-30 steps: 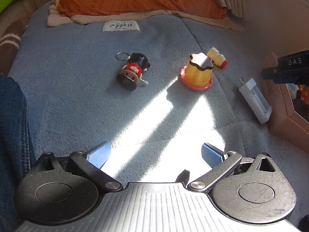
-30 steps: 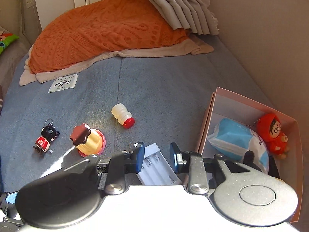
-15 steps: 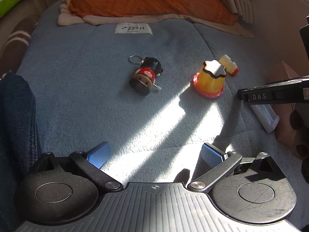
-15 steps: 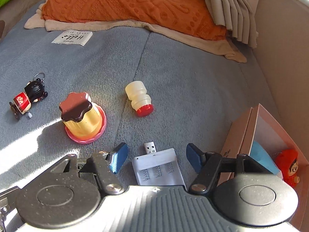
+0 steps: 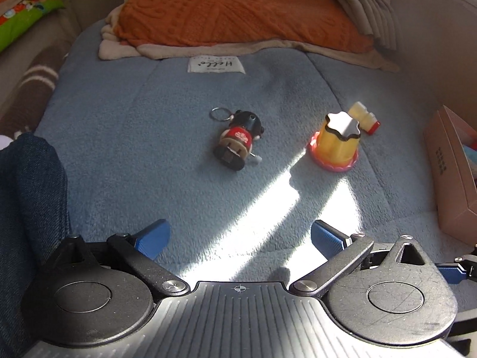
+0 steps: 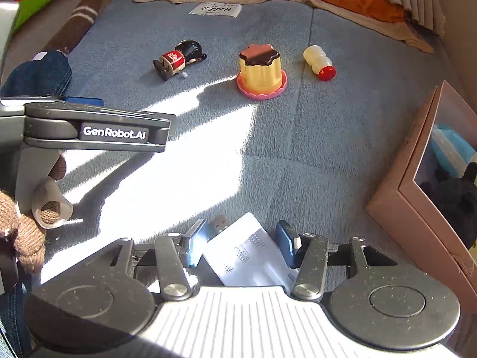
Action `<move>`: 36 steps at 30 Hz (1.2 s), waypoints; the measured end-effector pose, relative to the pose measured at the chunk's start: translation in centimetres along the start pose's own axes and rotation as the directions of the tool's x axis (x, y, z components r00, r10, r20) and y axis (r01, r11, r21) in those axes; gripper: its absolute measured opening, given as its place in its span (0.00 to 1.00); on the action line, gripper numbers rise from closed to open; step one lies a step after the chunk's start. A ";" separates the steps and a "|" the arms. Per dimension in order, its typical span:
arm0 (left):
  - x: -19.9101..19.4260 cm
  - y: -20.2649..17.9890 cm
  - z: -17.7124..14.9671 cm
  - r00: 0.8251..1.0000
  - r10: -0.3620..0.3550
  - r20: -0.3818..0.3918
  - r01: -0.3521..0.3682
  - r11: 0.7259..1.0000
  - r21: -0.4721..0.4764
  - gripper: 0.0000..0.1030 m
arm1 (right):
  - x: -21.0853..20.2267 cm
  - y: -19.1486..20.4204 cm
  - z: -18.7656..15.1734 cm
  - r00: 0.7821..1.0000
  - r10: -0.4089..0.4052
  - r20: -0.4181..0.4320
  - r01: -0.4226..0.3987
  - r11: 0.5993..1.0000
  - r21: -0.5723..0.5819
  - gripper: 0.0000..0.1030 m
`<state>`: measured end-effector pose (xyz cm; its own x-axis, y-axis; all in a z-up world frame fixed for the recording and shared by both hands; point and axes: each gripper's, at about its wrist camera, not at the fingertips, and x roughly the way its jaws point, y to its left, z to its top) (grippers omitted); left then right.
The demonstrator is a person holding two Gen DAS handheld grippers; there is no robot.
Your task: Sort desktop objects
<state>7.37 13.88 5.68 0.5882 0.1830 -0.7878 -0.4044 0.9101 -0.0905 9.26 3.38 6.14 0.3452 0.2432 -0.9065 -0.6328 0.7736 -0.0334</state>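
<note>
the right gripper (image 6: 241,246) sits low in the right wrist view with its jaws closing around a white usb charger (image 6: 247,256). the charger lies slantwise on the blue blanket (image 6: 298,137) between the 2 blue pads; the left pad (image 6: 195,246) looks against its edge, the right pad (image 6: 286,246) is just beside it, and i cannot tell whether both press on it. its usb plug points to the upper left, just past the left pad.

the left gripper (image 5: 238,238) hangs at the bottom of the left wrist view, jaws spread wide with nothing between them, only blanket and a bright strip of sunlight. its side arm marked "genrobot.ai" crosses the left edge of the right wrist view.

further up the blanket, in the upper middle of the right wrist view, 3 things lie in a row: a wind-up doll (image 6: 179,58) on its side at the left, a yellow pudding toy (image 6: 262,73) on a pink base in the middle, and a small bottle (image 6: 319,62) with a red cap on its side at the right. none of them lies between the charger and the pink cardboard box (image 6: 417,197), which stands open at the right edge, near the charger, with something light blue inside. an orange cover (image 5: 238,9) fills the top of the left wrist view, and a denim-clad leg (image 5: 26,203) fills its left edge.
</note>
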 end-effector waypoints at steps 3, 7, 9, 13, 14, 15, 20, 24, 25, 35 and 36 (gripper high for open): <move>-0.6 -0.7 -0.1 0.998 0.003 0.055 -0.005 0.999 0.038 1.00 | -3.2 -0.7 -1.3 0.997 -0.050 0.065 0.045 0.996 0.083 0.60; -0.8 -1.4 1.1 0.996 0.017 0.090 -0.025 0.996 0.086 1.00 | -6.7 -2.0 -4.1 0.990 -0.027 0.138 -0.008 0.970 0.243 0.81; 0.0 -2.0 2.1 0.994 0.050 0.102 -0.063 0.989 0.135 0.97 | -7.1 -1.6 -5.2 0.984 -0.071 0.164 0.027 0.967 0.252 0.88; 3.7 -2.7 4.1 0.991 0.126 0.047 -0.133 0.972 0.194 0.82 | -5.6 -1.4 -5.4 0.989 -0.075 0.131 0.042 0.971 0.234 0.88; 4.6 -2.7 4.5 0.990 0.136 0.034 -0.140 0.970 0.199 0.82 | -5.3 -1.6 -5.5 0.991 -0.066 0.120 0.035 0.970 0.240 0.88; 5.3 -2.7 4.9 0.988 0.150 0.037 -0.155 0.967 0.204 0.83 | -5.0 -1.6 -5.5 0.992 -0.063 0.110 0.034 0.969 0.246 0.88; 6.7 -3.6 5.9 0.985 0.147 0.085 -0.166 0.942 0.292 0.61 | -3.4 -1.6 -6.1 0.994 -0.090 0.065 0.071 0.965 0.254 0.90; 5.8 -4.4 5.1 0.991 0.101 0.085 -0.124 0.930 0.346 0.36 | -2.6 -1.8 -6.2 0.993 -0.114 0.043 0.099 0.960 0.264 0.96; 5.5 -4.5 4.7 0.993 0.086 0.078 -0.108 0.929 0.355 0.35 | -2.4 -1.7 -6.2 0.992 -0.121 0.037 0.108 0.959 0.261 0.97; -1.7 -3.5 -1.4 0.970 -0.196 -0.141 0.227 0.940 0.255 0.40 | -0.3 -0.6 -6.9 0.978 -0.204 -0.040 0.208 0.962 0.175 0.98; -2.3 -3.0 -1.9 0.969 -0.208 -0.134 0.235 0.945 0.230 0.45 | 0.0 -0.5 -6.9 0.976 -0.214 -0.045 0.219 0.962 0.162 0.99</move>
<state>5.91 9.98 6.55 0.5598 -0.0619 -0.8263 -0.0829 0.9880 -0.1302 4.77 -1.06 3.24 0.4413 0.0453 -0.8962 -0.4215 0.8922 -0.1624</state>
